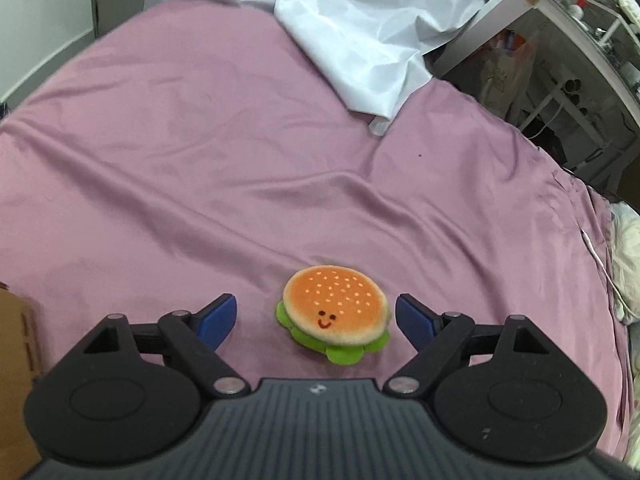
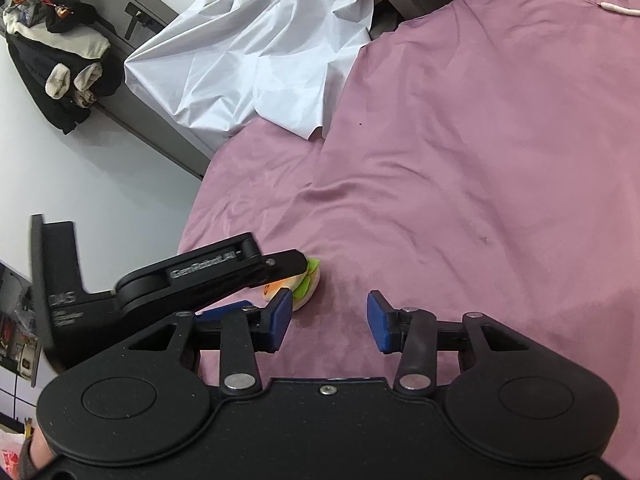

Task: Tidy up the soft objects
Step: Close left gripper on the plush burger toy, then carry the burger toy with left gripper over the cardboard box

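A plush burger toy (image 1: 335, 312) with an orange bun, a smiling face and green lettuce lies on the purple bedsheet (image 1: 200, 160). My left gripper (image 1: 316, 316) is open, its blue-padded fingers on either side of the toy without touching it. In the right wrist view the toy (image 2: 306, 282) is partly hidden behind the left gripper's finger. My right gripper (image 2: 329, 322) is open and empty above the sheet, just right of the toy.
A crumpled white sheet (image 1: 360, 28) lies at the far end of the bed. A brown cardboard box (image 1: 16, 360) is at the left edge. Shelves and clutter (image 1: 580, 40) stand beyond the bed's right side. Dark clothes (image 2: 64, 68) hang on the wall.
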`<state>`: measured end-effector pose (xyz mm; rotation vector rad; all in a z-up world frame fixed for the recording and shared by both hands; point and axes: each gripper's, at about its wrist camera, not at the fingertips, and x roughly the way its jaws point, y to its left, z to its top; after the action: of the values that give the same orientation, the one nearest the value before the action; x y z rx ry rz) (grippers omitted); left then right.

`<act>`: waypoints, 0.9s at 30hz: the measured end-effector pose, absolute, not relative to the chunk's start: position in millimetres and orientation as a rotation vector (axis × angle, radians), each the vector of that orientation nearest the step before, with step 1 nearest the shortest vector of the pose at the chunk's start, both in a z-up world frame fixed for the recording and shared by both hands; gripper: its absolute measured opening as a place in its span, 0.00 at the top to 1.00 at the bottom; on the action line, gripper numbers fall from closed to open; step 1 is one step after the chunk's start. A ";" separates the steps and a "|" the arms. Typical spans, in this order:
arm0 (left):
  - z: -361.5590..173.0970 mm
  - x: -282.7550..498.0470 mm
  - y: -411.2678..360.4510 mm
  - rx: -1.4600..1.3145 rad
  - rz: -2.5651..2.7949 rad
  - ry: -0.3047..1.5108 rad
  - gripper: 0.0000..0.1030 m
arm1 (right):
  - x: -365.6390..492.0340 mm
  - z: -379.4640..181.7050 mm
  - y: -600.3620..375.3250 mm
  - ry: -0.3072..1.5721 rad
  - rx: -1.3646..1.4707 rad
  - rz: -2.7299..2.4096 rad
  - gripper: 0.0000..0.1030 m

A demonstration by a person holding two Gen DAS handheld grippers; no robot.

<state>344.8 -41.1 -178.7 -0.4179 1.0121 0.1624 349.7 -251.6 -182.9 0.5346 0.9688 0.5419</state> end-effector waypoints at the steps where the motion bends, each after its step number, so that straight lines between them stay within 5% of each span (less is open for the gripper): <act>1: -182.6 347.1 -40.6 -0.430 0.169 1.024 0.23 | 350.5 -183.8 -250.6 0.972 0.537 0.540 0.59; 4: -185.2 348.7 -39.1 -0.458 0.174 1.029 0.47 | 350.7 -185.0 -247.5 0.979 0.541 0.551 0.58; 8: -180.2 343.1 -34.8 -0.490 0.169 1.041 0.57 | 347.8 -183.8 -239.9 0.987 0.539 0.574 0.58; 23: -133.3 296.7 -27.7 -0.576 0.009 1.003 0.58 | 317.0 -155.7 -214.9 0.924 0.506 0.675 0.50; 27: -117.1 281.7 -27.6 -0.564 -0.014 0.974 0.58 | 307.0 -144.2 -206.9 0.888 0.484 0.716 0.72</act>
<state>281.7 -27.6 -117.1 -0.5641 0.9740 -0.0139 307.0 -206.9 -144.2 0.4842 0.8884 0.7160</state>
